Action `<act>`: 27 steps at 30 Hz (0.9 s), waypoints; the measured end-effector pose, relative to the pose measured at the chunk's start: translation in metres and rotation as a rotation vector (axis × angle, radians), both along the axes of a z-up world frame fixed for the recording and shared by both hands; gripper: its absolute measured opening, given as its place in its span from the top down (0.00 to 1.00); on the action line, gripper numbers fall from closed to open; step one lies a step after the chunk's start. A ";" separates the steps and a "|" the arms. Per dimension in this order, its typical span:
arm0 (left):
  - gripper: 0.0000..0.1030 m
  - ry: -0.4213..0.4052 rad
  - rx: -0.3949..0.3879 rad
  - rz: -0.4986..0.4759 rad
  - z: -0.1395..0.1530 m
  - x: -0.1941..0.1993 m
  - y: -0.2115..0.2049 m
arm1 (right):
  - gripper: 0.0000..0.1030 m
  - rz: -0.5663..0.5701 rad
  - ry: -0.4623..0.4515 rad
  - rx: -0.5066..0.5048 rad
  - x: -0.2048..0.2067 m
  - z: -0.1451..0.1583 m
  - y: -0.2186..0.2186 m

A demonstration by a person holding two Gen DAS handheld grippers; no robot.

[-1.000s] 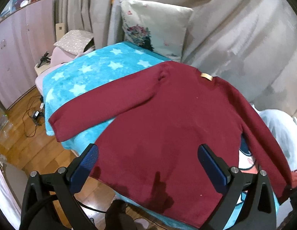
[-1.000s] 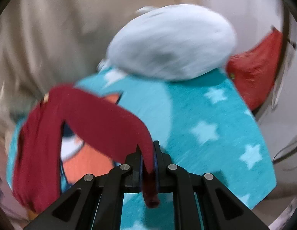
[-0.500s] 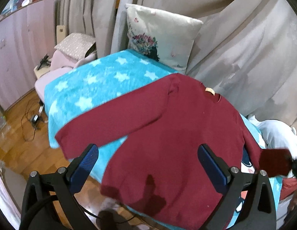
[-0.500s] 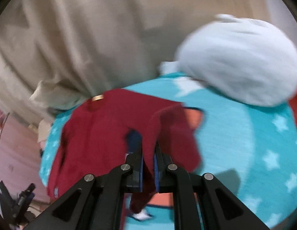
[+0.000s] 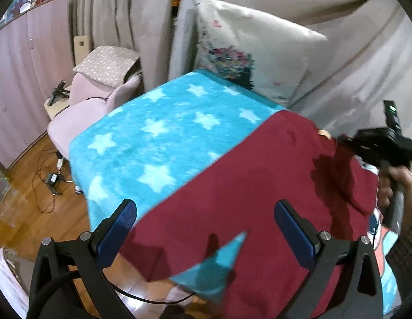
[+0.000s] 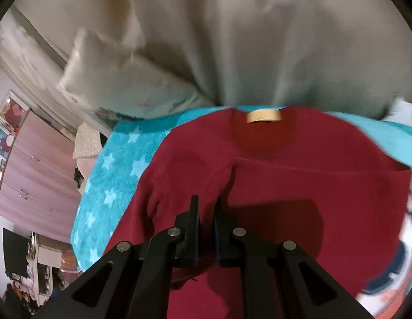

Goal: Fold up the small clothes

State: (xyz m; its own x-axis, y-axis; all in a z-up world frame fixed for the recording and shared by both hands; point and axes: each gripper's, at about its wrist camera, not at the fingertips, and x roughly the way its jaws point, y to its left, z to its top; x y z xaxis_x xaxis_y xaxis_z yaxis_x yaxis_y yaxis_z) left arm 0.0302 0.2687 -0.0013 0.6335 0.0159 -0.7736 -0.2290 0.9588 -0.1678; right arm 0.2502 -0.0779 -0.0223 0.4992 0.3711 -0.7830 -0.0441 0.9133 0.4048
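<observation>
A dark red long-sleeved sweater (image 5: 253, 186) lies on a turquoise star blanket (image 5: 158, 133), its tan neck label (image 6: 264, 115) at the far side. My right gripper (image 6: 206, 204) is shut on the sweater's right sleeve (image 6: 206, 186) and holds it folded over the sweater's body. That gripper also shows in the left wrist view (image 5: 376, 151), over the sweater's right shoulder. My left gripper (image 5: 206, 212) is open and empty above the near left sleeve and hem.
A floral pillow (image 5: 248, 53) and beige curtains (image 6: 259, 40) stand behind the blanket. A pink chair (image 5: 94, 106) stands at the left over a wooden floor (image 5: 33, 199) with cables. A cartoon print (image 6: 386, 279) shows at the right.
My right gripper has carried the right sleeve from the side up and across onto the sweater's body. My left gripper has moved closer over the sweater's left side.
</observation>
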 end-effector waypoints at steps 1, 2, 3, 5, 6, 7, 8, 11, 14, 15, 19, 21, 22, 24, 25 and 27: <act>0.00 0.008 0.000 0.006 -0.002 0.000 0.007 | 0.91 0.004 0.013 -0.006 0.011 -0.008 0.010; 0.00 0.020 -0.002 0.015 -0.006 -0.001 0.015 | 0.91 0.008 0.025 -0.019 0.025 -0.018 0.023; 0.00 0.032 -0.004 0.027 -0.009 -0.002 0.025 | 0.91 0.011 0.032 -0.030 0.033 -0.025 0.030; 0.00 0.046 -0.009 0.055 -0.014 -0.005 0.042 | 0.91 0.010 0.055 -0.062 0.052 -0.043 0.047; 0.00 0.051 -0.012 0.071 -0.015 -0.008 0.049 | 0.91 0.008 0.070 -0.071 0.061 -0.052 0.052; 0.00 0.057 -0.017 0.098 -0.017 -0.011 0.060 | 0.91 0.001 0.084 -0.078 0.065 -0.058 0.054; 0.00 0.059 -0.024 0.117 -0.018 -0.012 0.067 | 0.89 -0.005 0.097 -0.082 0.070 -0.065 0.056; 0.00 0.059 -0.041 0.190 -0.018 -0.019 0.093 | 0.85 -0.024 0.138 -0.079 0.081 -0.079 0.058; 0.00 0.048 -0.043 0.257 -0.015 -0.024 0.116 | 0.73 -0.014 0.140 -0.084 0.078 -0.071 0.059; 0.00 0.042 -0.040 0.280 -0.014 -0.026 0.124 | 0.66 -0.007 0.122 -0.106 0.071 -0.060 0.061; 0.00 0.029 -0.035 0.363 -0.011 -0.027 0.149 | 0.44 0.056 -0.037 -0.243 0.023 -0.009 0.092; 0.00 0.021 -0.042 0.399 -0.010 -0.028 0.159 | 0.44 0.128 -0.064 -0.235 -0.004 0.001 0.110; 0.00 0.018 -0.046 0.419 -0.010 -0.028 0.165 | 0.43 0.195 -0.062 -0.213 -0.021 0.002 0.126; 0.00 0.016 -0.049 0.441 -0.009 -0.027 0.173 | 0.43 0.373 -0.026 -0.163 -0.058 -0.006 0.167; 0.00 0.013 -0.050 0.451 -0.008 -0.028 0.176 | 0.43 0.478 -0.005 -0.145 -0.078 -0.013 0.190; 0.00 0.010 -0.052 0.465 -0.007 -0.030 0.182 | 0.43 0.677 0.013 -0.152 -0.118 -0.029 0.238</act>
